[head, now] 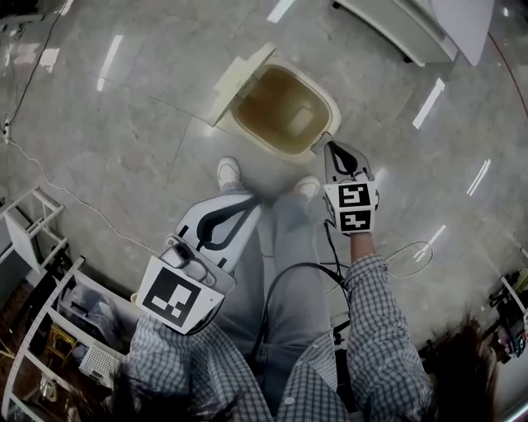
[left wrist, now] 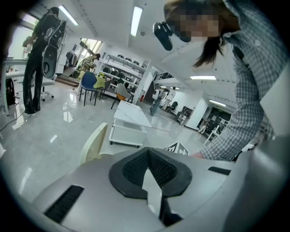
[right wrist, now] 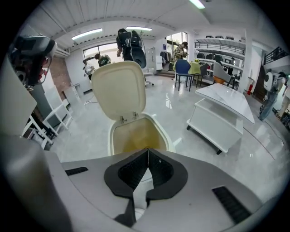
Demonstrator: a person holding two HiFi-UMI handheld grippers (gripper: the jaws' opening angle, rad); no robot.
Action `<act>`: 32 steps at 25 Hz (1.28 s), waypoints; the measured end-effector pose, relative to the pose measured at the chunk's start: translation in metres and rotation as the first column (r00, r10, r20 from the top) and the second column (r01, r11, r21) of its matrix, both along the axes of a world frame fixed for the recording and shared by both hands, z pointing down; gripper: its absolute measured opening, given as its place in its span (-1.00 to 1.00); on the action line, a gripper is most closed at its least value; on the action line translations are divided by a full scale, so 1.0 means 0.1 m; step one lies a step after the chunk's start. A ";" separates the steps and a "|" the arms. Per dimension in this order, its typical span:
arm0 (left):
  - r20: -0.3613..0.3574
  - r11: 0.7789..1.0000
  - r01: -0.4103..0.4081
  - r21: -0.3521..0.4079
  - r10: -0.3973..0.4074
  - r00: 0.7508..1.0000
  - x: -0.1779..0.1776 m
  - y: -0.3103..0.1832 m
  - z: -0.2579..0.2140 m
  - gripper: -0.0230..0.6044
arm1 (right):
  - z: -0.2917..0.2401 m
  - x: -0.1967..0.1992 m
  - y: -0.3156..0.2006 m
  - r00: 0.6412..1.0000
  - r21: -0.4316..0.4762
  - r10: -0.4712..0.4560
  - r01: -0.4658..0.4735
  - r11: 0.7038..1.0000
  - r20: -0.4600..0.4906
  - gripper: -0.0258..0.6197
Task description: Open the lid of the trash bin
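The cream trash bin (head: pixel 328 105) stands on the grey floor just beyond my feet, its lid (head: pixel 240 82) swung up and back on the far left side, the brownish inside showing. In the right gripper view the bin (right wrist: pixel 136 136) lies straight ahead with the lid (right wrist: pixel 120 88) upright behind it. My right gripper (head: pixel 325 142) is shut and empty, its tips close to the bin's near right rim. The left gripper (head: pixel 254 203), also shut and empty, hangs over my legs, short of the bin. Its own view catches only the lid's edge (left wrist: pixel 93 142).
A low white table (right wrist: pixel 217 118) stands right of the bin, also at the head view's top (head: pixel 396 25). A white rack (head: pixel 33 239) is at my left, a cable loop (head: pixel 410 260) on the floor at right. People stand far off (left wrist: pixel 41 68).
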State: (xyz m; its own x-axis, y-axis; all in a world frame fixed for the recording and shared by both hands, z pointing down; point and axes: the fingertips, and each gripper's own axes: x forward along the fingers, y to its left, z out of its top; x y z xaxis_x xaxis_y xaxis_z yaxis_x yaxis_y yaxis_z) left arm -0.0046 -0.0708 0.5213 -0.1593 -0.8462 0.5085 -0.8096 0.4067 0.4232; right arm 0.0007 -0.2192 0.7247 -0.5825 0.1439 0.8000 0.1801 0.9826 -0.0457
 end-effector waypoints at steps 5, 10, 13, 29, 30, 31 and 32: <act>0.068 0.999 -0.053 0.004 0.053 0.996 -0.05 -0.06 -0.35 -0.91 | -0.41 0.04 0.00 0.999 0.008 0.008 -0.009 1.000 0.040 -0.86; 0.093 0.999 -0.041 0.031 0.038 0.995 -0.16 -0.06 -0.71 -0.91 | -0.89 0.00 0.01 0.995 0.009 0.017 -0.018 1.000 0.096 -0.86; 0.111 0.999 -0.028 0.044 0.023 0.994 -0.23 -0.04 -0.92 -0.91 | -1.23 -0.08 0.00 0.986 0.008 0.035 -0.037 0.999 0.162 -0.86; 0.255 0.990 0.028 0.136 -0.062 0.965 -0.48 0.20 -2.20 -0.91 | -2.98 -0.23 0.05 0.918 0.018 0.072 -0.085 0.996 0.390 -0.86; 0.260 0.989 0.029 0.147 -0.067 0.963 -0.48 0.23 -2.30 -0.91 | -3.11 -0.20 0.09 0.914 0.021 0.064 -0.079 0.997 0.400 -0.86; 0.260 0.990 0.031 0.140 -0.067 0.963 -0.47 0.28 -2.37 -0.91 | -3.23 -0.18 0.13 0.911 0.026 0.054 -0.071 0.997 0.410 -0.86; 0.262 0.991 0.031 0.129 -0.065 0.963 -0.46 0.33 -2.44 -0.91 | -3.36 -0.16 0.17 0.906 0.032 0.043 -0.062 0.998 0.420 -0.86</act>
